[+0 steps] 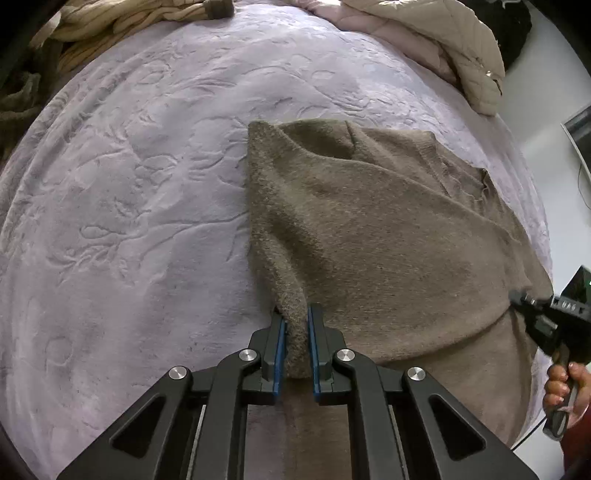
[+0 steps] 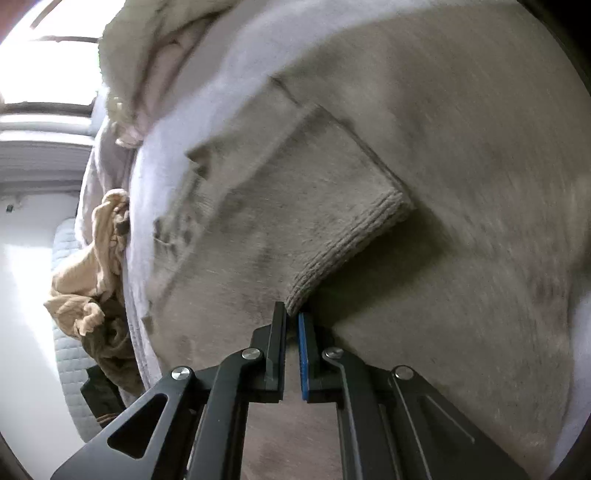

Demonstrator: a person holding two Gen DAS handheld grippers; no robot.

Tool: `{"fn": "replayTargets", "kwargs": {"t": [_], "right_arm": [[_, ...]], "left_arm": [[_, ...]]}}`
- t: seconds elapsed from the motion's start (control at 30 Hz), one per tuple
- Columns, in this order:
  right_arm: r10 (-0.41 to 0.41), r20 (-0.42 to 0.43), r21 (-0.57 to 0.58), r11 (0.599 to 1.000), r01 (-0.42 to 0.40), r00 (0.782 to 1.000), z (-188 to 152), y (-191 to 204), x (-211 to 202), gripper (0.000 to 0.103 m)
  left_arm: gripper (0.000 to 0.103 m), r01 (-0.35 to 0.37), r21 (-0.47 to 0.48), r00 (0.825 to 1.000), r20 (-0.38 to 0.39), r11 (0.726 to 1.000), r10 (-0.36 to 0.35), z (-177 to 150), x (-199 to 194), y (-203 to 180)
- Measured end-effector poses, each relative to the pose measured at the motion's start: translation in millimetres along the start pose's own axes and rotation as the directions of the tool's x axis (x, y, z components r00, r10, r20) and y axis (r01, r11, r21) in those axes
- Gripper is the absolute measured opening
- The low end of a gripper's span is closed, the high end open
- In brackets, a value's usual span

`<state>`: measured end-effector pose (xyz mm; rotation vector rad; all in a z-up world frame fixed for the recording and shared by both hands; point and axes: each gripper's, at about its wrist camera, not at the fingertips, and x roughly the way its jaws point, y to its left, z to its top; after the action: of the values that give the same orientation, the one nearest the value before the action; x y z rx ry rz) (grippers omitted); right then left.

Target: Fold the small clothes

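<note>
the fuzzy brown knitted sweater [image 1: 369,236] lies on a lilac plush bed cover with an embossed leaf pattern [image 1: 122,206], towards the cover's right side as the left wrist view has it. the left tongs [image 1: 296,317] are pinching a thick fold of the sweater's near left edge between their blue-lined fingers [image 1: 281,343], the bunched knit filling the gap. the right tongs [image 2: 292,317] are nearly pressed together on the corner of the sweater's ribbed cuff [image 2: 347,247], where a sleeve lies folded across the body; this view is blurred, so finer detail of the grip cannot be told. in the left wrist view the right tongs meet the sweater's right edge, with a hand [image 1: 565,387] around the handle. a beige quilted jacket [image 1: 454,44] lies at the far right of the bed, and a cream ribbed garment [image 1: 122,18] is heaped at the far left. in the right wrist view a crumpled tan cloth [image 2: 88,273] hangs off the bed's side.
</note>
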<state>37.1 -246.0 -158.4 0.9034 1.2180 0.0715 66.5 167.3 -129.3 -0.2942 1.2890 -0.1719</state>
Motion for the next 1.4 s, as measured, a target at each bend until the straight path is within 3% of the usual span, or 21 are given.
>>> {"fn": "replayTargets", "kwargs": {"t": [0.23,0.37,0.57,0.6,0.63,0.67,0.7,0.8,1.03,1.13,1.27,1.4], "right_arm": [[-0.018,0.0,0.019,1.0,0.018,1.0,-9.8,-8.3,-24.7,0.007],[0.005,0.0,0.047,0.999,-0.005,1.0,-24.5,-20.1,-47.8,0.015],[-0.047,-0.041,0.033,0.998,0.048,0.998,-55.0,-29.9,-66.1,0.022],[-0.051,-0.046,0.033,0.998,0.053,0.998,-61.4,-32.0,-69.2,0.023],[-0.052,-0.05,0.037,0.998,0.054,0.997,-66.0,-33.5,-71.5,0.025],[-0.053,-0.053,0.042,0.998,0.056,0.997,-70.2,-35.3,-73.6,0.032],[-0.054,-0.053,0.049,0.997,0.056,0.997,-74.7,-37.2,-76.5,0.041],[-0.073,-0.038,0.052,0.996,0.075,0.997,-85.0,-39.9,-85.1,0.055],[-0.107,-0.022,0.073,0.991,0.108,0.994,-95.3,-45.7,-97.5,0.062],[-0.063,-0.024,0.121,0.99,0.065,0.998,-98.3,-55.9,-101.9,0.064],[0.024,-0.005,0.151,0.988,-0.023,1.0,-99.6,-66.0,-111.6,0.079],[0.101,0.028,0.211,0.972,-0.105,0.994,-97.0,-79.7,-122.3,0.079]], "left_arm": [[0.013,-0.114,0.032,0.993,0.028,0.993,0.113,-9.5,-21.0,-12.7],[0.013,-0.198,0.06,0.98,0.029,0.978,0.196,-21.6,-31.9,-25.0],[0.013,-0.18,0.076,0.983,-0.027,0.981,0.182,-46.8,-38.1,-50.6],[0.02,-0.178,0.085,0.983,-0.032,0.98,0.181,-52.7,-40.1,-57.1],[0.065,-0.177,0.091,0.983,-0.039,0.98,0.181,-56.6,-41.0,-62.4],[0.089,-0.184,0.09,0.981,-0.042,0.979,0.188,-60.2,-42.3,-68.5],[0.103,-0.202,0.085,0.979,-0.013,0.976,0.204,-64.9,-48.1,-75.5],[0.103,-0.213,0.122,0.977,0.0,0.969,0.214,-72.4,-53.3,-97.1],[0.103,-0.175,0.189,0.978,-0.081,0.966,0.193,-82.1,-35.8,-131.8],[0.103,-0.159,0.212,0.98,-0.081,0.964,0.18,-87.2,-37.5,-147.2],[0.103,-0.13,0.231,0.986,-0.077,0.964,0.151,-88.9,-40.5,-165.0],[0.103,-0.092,0.237,0.989,-0.095,0.967,0.117,-84.9,-35.1,-181.6]]}}
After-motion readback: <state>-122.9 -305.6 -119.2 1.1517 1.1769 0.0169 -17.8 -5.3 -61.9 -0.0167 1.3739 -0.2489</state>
